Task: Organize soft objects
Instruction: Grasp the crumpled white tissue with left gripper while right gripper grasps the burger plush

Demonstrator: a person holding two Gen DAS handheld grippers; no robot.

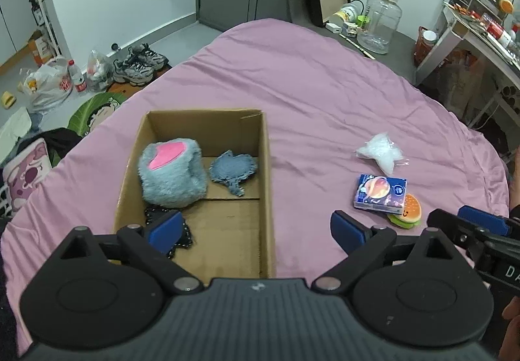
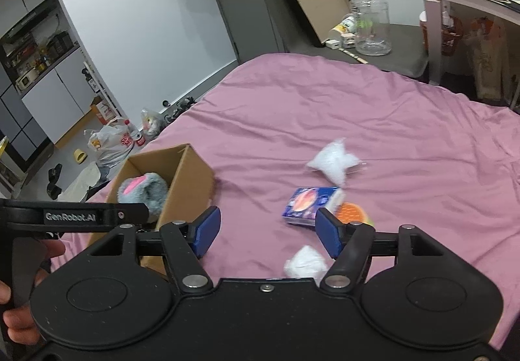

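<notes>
You are hovering both the left gripper (image 1: pixel 256 227) and right gripper (image 2: pixel 268 231) wide and empty, with the furry plush (image 1: pixel 172 174) and fabric pieces already lying in the cardboard box (image 1: pixel 265 166) ahead-left, while the tissue pack (image 2: pixel 310 206), burger squishy (image 2: pixel 352 213) and two white bags are waiting just ahead of your right fingers.

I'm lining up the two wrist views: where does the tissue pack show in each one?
Left wrist view: tissue pack lies right of centre on the pink sheet, right of the box, touching the burger toy.
Right wrist view: tissue pack lies at centre, just beyond the right gripper.
Shared landmark: the white bag just behind the pack.
</notes>
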